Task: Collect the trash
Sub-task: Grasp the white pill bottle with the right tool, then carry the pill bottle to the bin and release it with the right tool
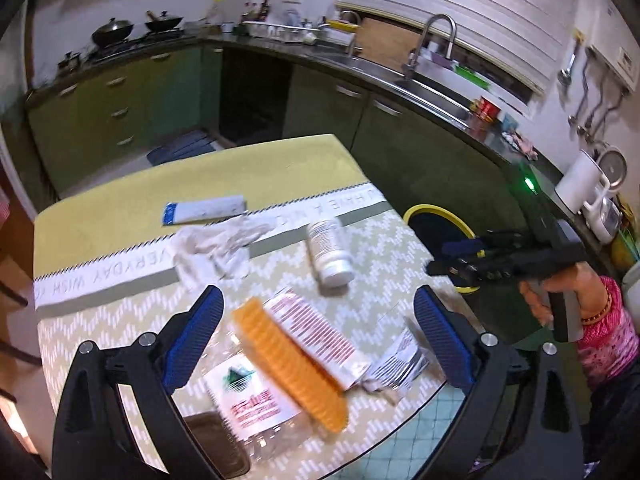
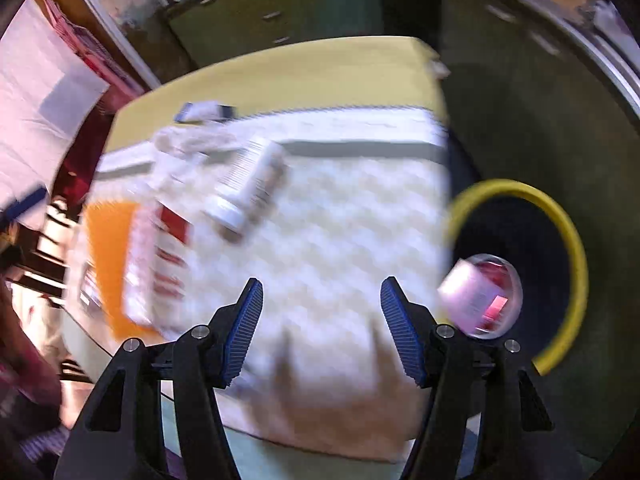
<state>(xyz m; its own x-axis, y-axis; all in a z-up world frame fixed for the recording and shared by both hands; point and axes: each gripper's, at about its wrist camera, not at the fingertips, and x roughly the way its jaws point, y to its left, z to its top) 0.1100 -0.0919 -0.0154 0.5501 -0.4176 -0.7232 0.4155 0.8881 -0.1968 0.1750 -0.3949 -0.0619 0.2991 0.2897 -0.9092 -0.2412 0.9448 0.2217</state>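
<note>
Though seemingly under way, nowhere near finished, judging by what lies about. Seen against the dark mouth of the yellow-rimmed bin [image 2: 560,216] in the right wrist view: a small clear tub [image 2: 480,298] with a pink label, blurred, touching no fingers, probably dropping in. Right gripper [image 2: 322,284] just beside the bin, blue ribbed fingers spread apart, nothing between them. Left gripper [image 1: 318,292] farther from the bin, over the tabletop [image 1: 380,240], fingers likewise wide and empty.

Left to collect, all on the tabletop beside the bin:
- Nearest the bin: white pill bottle [image 1: 330,252], lying on its side, smooth hard plastic, round, likely to roll if nudged.
- Somewhat farther from the bin: crumpled printed wrapper [image 1: 396,364], thin and creased, probably crackly and light.
- Touching that wrapper, on the side away from the bin: orange-and-white carton [image 1: 304,344], boxy, stiff card by the look of it, resting across a clear plastic bottle [image 1: 248,404] with a white label, thin-walled, lying flat.
- Well away from the bin: crumpled tissue [image 1: 218,248], soft, shapeless, off-white.
- Farthest from the bin: flat blue-and-white packet [image 1: 204,209], thin, lying flush, probably awkward to pinch.

Tabletop itself covered in a zigzag-patterned cloth, matte. Bin round, rim glossy yellow, inside too dark to read.

Judged overall: one piece about in at most, six pieces to go.
</note>
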